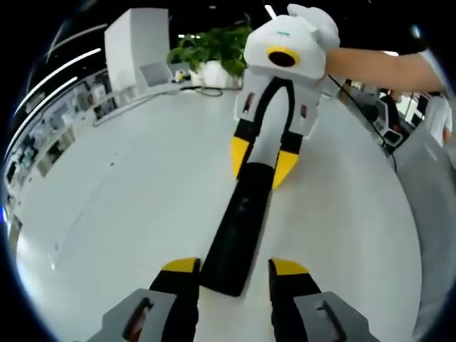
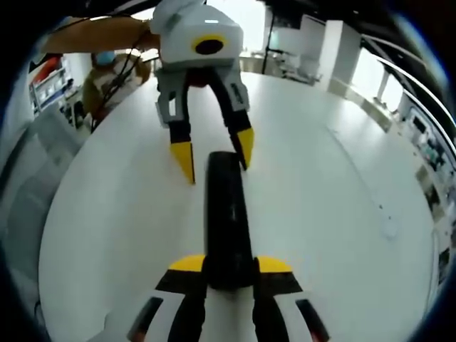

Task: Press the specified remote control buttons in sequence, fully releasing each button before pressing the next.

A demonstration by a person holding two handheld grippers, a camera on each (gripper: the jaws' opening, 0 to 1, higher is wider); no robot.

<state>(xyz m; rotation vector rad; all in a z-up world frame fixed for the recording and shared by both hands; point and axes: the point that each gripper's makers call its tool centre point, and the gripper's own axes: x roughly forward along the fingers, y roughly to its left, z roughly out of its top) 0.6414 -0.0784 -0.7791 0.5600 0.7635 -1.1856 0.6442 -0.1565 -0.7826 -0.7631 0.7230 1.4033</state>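
A long black remote control (image 1: 239,228) stretches between my two grippers over the white table (image 1: 128,185). In the right gripper view my right gripper (image 2: 230,265) is shut on the near end of the remote (image 2: 226,206), yellow tips pressed to both its sides. My left gripper (image 1: 235,267) is open, and the remote's other end sits between its jaws with a gap on the right side. The left gripper (image 2: 214,153) faces me in the right gripper view, straddling the far end. The right gripper (image 1: 262,162) shows opposite in the left gripper view. The buttons are too dark to make out.
A potted green plant (image 1: 214,46), a white box (image 1: 135,43) and a cable (image 1: 203,89) stand at the table's far edge. A person's arm (image 1: 385,68) holds the right gripper. A person (image 2: 107,71) is beyond the table's left edge in the right gripper view.
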